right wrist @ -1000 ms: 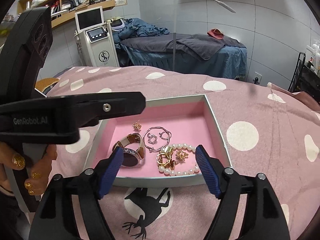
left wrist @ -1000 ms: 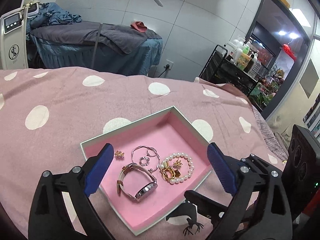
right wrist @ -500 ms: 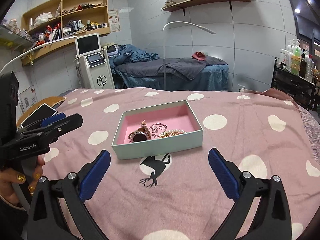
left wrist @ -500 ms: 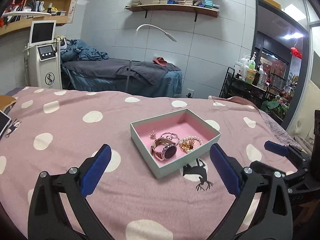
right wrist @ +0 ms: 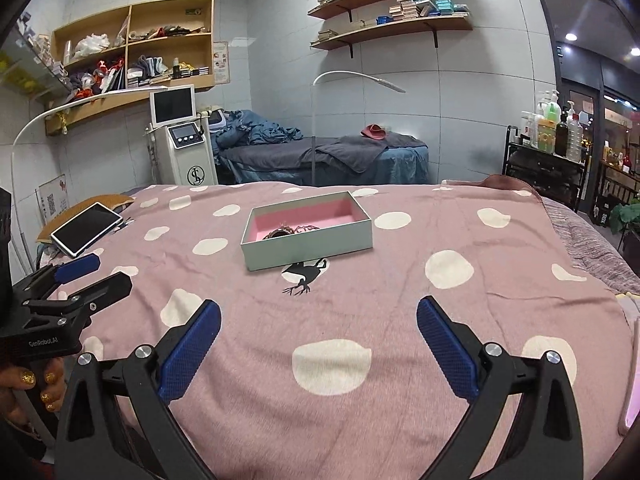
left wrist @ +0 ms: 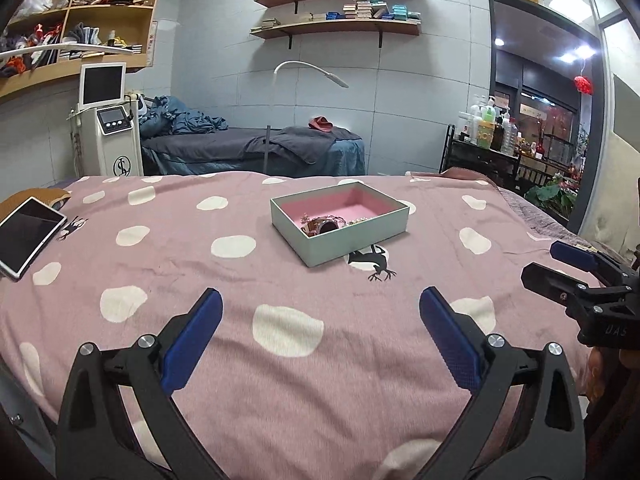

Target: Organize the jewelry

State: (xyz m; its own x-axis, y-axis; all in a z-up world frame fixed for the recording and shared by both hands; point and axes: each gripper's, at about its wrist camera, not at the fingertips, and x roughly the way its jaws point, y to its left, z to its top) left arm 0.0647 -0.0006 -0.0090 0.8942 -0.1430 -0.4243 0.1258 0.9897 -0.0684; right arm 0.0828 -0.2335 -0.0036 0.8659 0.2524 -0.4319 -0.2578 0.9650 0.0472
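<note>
A pale green box (left wrist: 362, 236) with a pink lining sits on the pink polka-dot cover, in the middle of both views; it also shows in the right wrist view (right wrist: 312, 242). Inside lie a watch (left wrist: 320, 226) and other jewelry, mostly hidden by the box wall. My left gripper (left wrist: 320, 336) is open and empty, well short of the box. My right gripper (right wrist: 318, 340) is open and empty too, the same distance back. Each gripper shows at the edge of the other's view.
A tablet (left wrist: 28, 236) lies at the left edge of the bed; it also shows in the right wrist view (right wrist: 86, 227). A white machine (right wrist: 182, 152), a massage bed (right wrist: 320, 160) and a bottle cart (right wrist: 548, 160) stand behind.
Both grippers have pulled back from over the box toward the near edge of the bed. The box with its jewelry now sits far ahead. Both stay open.
</note>
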